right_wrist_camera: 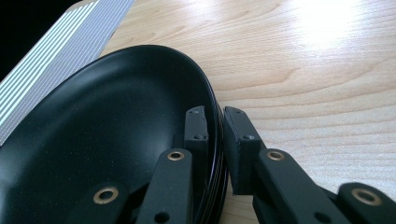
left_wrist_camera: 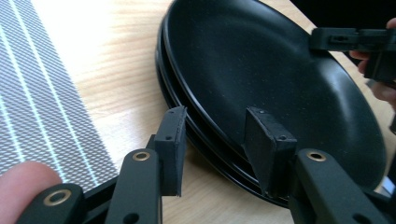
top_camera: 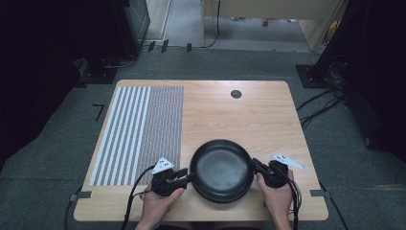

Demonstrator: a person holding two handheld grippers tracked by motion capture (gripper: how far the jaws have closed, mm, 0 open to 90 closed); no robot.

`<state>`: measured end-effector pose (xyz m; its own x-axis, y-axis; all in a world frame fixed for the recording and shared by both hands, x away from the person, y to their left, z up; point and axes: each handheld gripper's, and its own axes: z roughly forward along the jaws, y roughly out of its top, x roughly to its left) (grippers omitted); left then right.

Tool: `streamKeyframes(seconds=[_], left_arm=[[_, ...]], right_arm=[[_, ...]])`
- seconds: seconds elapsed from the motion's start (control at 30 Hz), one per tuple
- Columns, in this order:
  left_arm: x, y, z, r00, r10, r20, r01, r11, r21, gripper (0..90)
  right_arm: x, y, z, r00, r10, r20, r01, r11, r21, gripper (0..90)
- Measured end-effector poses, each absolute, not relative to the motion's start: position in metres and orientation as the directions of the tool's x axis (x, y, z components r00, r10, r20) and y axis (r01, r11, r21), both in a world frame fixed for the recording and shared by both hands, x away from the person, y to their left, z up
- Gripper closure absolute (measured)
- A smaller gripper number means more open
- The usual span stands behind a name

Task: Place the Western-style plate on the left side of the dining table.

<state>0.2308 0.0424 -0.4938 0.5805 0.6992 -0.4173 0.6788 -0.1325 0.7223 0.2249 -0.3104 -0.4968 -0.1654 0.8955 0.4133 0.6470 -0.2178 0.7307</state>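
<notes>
Where carpet surrounds it, wooden table (top_camera: 268,120) (striped mat (top_camera: 139,129)) stands.

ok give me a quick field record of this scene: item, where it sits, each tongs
item: stack of black plates
place: near edge of the wooden table, right of the striped mat
left tongs: jaws straddle the stack's rim, gaps still visible, not clamped
right tongs: jaws closed on the opposite rim
hands: one on each tongs, either side of the stack
</notes>
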Motion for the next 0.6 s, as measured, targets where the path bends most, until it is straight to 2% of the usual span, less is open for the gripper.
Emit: streamKeyframes(seconds=[0.1, 0.2, 0.6], left_arm=[[0.2306, 0.0404, -0.4951, 0.586, 0.688, -0.428, 0.684, -0.137, 0.716, 59.1], [0.2316, 0.0417, -0.496, 0.576, 0.693, -0.434, 0.691, -0.129, 0.711, 58.0], [0.2325, 0.0461, -0.493, 0.561, 0.693, -0.453, 0.704, -0.112, 0.701, 59.3]], right_arm=[[0.2238, -0.3111, -0.4959, -0.164, 0.894, 0.416, 0.638, -0.226, 0.736, 84.6], [0.2244, -0.3134, -0.4966, -0.167, 0.86, 0.483, 0.664, -0.264, 0.699, 85.7], [0.2238, -0.3098, -0.498, -0.184, 0.867, 0.463, 0.653, -0.245, 0.717, 85.4]])
